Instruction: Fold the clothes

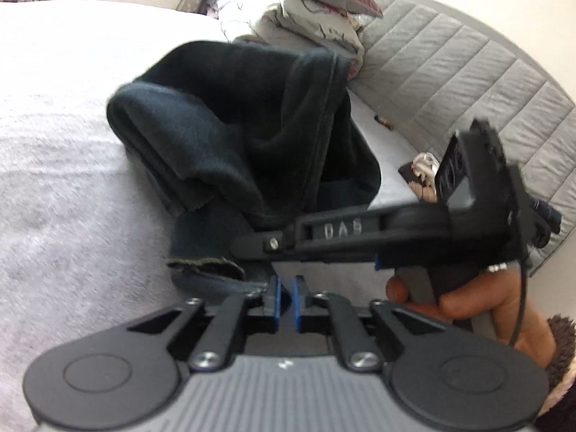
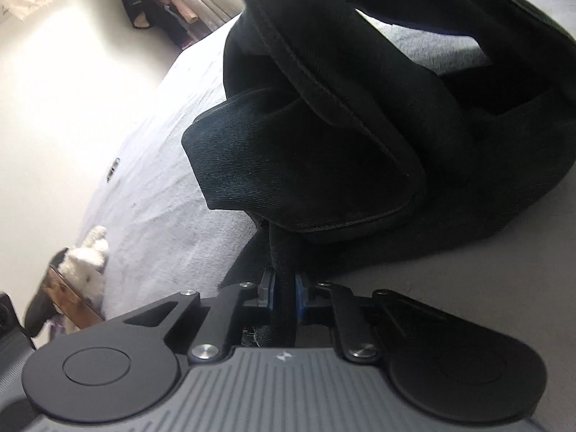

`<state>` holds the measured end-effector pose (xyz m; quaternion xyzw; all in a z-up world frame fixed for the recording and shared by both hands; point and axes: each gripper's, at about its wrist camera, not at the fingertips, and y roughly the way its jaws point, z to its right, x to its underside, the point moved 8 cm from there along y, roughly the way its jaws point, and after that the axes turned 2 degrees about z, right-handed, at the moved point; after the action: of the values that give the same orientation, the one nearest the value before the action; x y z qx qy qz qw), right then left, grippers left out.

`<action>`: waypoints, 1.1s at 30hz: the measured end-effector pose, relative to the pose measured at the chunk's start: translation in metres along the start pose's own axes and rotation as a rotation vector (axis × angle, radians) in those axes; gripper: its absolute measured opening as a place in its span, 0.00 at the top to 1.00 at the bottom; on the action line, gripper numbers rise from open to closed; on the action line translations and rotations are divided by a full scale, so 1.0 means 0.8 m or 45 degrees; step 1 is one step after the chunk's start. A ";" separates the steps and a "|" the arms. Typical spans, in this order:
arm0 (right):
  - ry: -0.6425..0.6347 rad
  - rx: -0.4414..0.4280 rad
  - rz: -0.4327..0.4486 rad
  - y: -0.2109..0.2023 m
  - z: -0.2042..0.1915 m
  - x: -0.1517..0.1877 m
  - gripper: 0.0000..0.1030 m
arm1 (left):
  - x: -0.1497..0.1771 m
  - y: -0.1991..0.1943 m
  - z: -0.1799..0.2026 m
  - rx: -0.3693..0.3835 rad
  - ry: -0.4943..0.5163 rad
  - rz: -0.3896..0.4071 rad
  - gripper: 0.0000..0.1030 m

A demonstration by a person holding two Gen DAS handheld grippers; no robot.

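Dark trousers (image 1: 234,126) lie bunched on a white fluffy bedspread (image 1: 64,180). In the left wrist view my left gripper (image 1: 286,297) sits at the near edge of the cloth beside a frayed hem (image 1: 205,264). Its blue pads are almost together with a dark strip of fabric between them. My right gripper (image 1: 248,244) reaches in from the right, held by a hand (image 1: 468,306), with its tips on the same garment. In the right wrist view the right gripper (image 2: 284,289) is shut on a narrow fold of the trousers (image 2: 342,144), which pile up in front of it.
A heap of folded bedding with a pillow (image 1: 295,14) and a grey quilted headboard (image 1: 450,72) stand behind the trousers. Small items (image 1: 421,172) lie on the bed near the headboard. A white plush toy (image 2: 90,255) sits at the bed's edge, and clothes (image 2: 151,3) hang further off.
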<state>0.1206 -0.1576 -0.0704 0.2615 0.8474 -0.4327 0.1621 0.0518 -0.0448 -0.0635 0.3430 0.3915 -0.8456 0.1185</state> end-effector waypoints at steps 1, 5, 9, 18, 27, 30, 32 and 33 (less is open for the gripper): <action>-0.017 0.009 0.010 -0.003 -0.003 -0.001 0.90 | -0.004 -0.004 -0.003 0.013 -0.007 0.015 0.89; -0.124 0.104 0.104 -0.035 -0.010 -0.009 0.91 | -0.019 -0.017 -0.019 -0.021 -0.037 0.089 0.53; -0.158 0.248 0.188 -0.077 0.007 -0.018 0.92 | -0.030 -0.016 -0.041 -0.101 -0.056 0.115 0.51; -0.094 0.489 0.302 -0.140 0.066 -0.042 0.92 | -0.043 -0.018 -0.068 -0.247 -0.050 0.120 0.32; -0.101 0.673 0.339 -0.161 0.114 -0.029 0.92 | -0.055 -0.012 -0.086 -0.291 -0.082 0.131 0.27; -0.078 0.726 0.328 -0.170 0.133 -0.024 0.92 | -0.057 -0.010 -0.093 -0.311 -0.101 0.131 0.27; -0.097 0.727 0.284 -0.160 0.149 -0.024 0.91 | -0.060 -0.010 -0.097 -0.329 -0.107 0.134 0.27; -0.114 0.713 0.262 -0.156 0.149 -0.022 0.89 | -0.061 -0.010 -0.101 -0.341 -0.110 0.135 0.27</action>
<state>0.0682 -0.3215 -0.0490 0.3613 0.6561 -0.6420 0.1638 0.1228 0.0173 -0.0630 0.3076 0.4769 -0.7922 0.2243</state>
